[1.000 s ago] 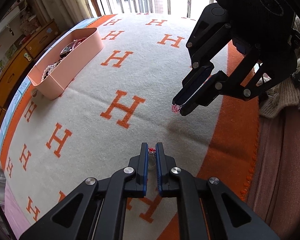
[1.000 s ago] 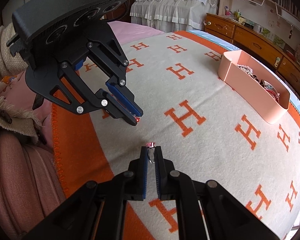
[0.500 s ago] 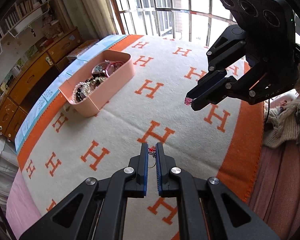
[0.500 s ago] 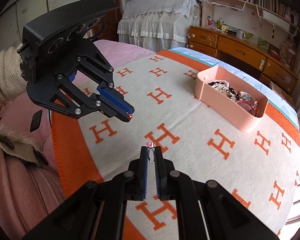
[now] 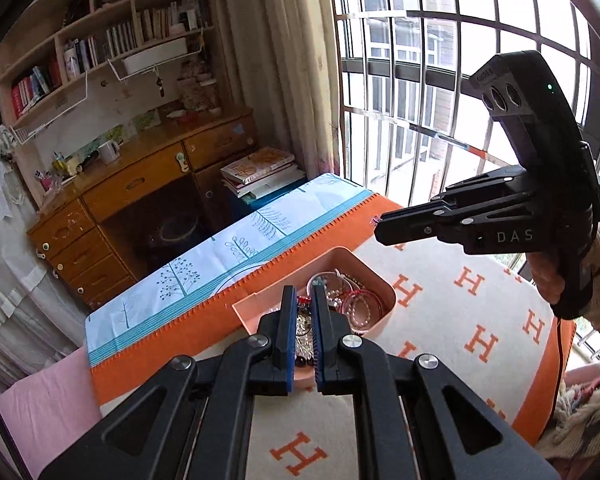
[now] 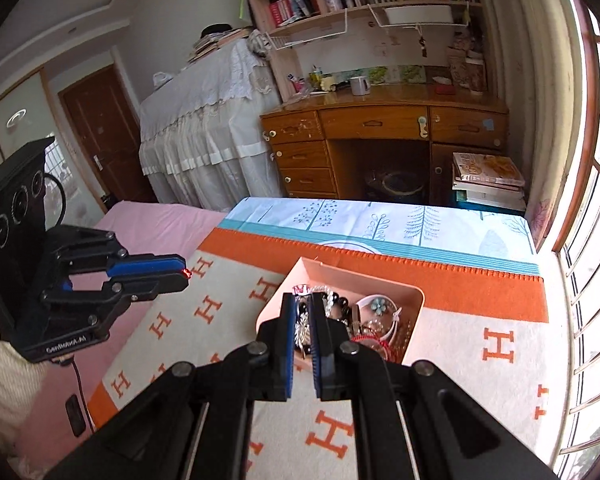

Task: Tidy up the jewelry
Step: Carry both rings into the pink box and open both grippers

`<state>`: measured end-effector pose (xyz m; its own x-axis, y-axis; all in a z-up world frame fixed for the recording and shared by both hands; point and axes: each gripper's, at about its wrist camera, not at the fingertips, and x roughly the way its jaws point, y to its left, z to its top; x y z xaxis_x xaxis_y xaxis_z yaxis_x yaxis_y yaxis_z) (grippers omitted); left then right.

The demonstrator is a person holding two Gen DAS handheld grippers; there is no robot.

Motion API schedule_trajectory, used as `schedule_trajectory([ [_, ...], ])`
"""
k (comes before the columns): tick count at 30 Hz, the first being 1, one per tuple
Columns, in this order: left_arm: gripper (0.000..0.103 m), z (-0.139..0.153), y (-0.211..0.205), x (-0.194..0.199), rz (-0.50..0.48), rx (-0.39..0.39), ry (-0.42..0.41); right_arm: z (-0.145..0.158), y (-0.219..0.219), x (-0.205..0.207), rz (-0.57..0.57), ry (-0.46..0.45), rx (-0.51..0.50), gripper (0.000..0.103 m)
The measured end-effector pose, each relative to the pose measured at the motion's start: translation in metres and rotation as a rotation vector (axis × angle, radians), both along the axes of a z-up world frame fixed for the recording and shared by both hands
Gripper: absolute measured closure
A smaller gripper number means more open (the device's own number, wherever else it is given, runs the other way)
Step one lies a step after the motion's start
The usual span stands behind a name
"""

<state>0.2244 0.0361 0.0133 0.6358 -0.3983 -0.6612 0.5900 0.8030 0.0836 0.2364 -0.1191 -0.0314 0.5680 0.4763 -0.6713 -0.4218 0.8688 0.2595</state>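
Two hand-held grippers hang in the air by the pink tray (image 6: 414, 298) that sits near the far edge of the bed, on an orange-bordered H-print blanket (image 6: 496, 344). The left hand-held gripper (image 5: 302, 300) is clamped on a small red-stoned ring (image 5: 303, 301); the right hand-held gripper (image 6: 303, 291) is clamped on a pink-stoned ring (image 6: 301, 289). Each pinches its ring at the very fingertips, stone outward, apparently so it can fall free into the tray on release. The tray already holds beaded bracelets (image 6: 336, 300) and other jewelry heaped together, leaving little bare floor. Nothing lies on the blanket between grippers and tray. Beyond the bed stand a wooden desk (image 6: 380, 120), stacked books (image 6: 488, 178) and a barred window (image 5: 440, 92).
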Motion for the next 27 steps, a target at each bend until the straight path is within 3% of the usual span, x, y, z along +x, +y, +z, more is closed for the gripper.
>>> schedule_trajectory([
  [6, 0.098, -0.032, -0.02, 0.058, 0.088, 0.017, 0.085, -0.038, 0.014, 0.061, -0.069, 0.114, -0.019, 0.096],
  [13, 0.097, -0.086, -0.035, 0.098, 0.152, 0.067, 0.219, -0.092, 0.015, 0.092, -0.131, 0.259, -0.115, 0.096],
  [19, 0.068, -0.1, -0.027, 0.105, 0.198, 0.039, 0.272, -0.105, 0.004, 0.097, -0.17, 0.3, -0.126, 0.095],
  [21, 0.045, -0.098, -0.023, 0.101, 0.222, 0.027, 0.267, -0.102, 0.0, 0.094, -0.18, 0.298, -0.115, 0.095],
  [27, 0.037, -0.087, -0.01, 0.085, 0.283, 0.016, 0.26, -0.087, -0.006, 0.077, -0.196, 0.264, -0.125, 0.095],
])
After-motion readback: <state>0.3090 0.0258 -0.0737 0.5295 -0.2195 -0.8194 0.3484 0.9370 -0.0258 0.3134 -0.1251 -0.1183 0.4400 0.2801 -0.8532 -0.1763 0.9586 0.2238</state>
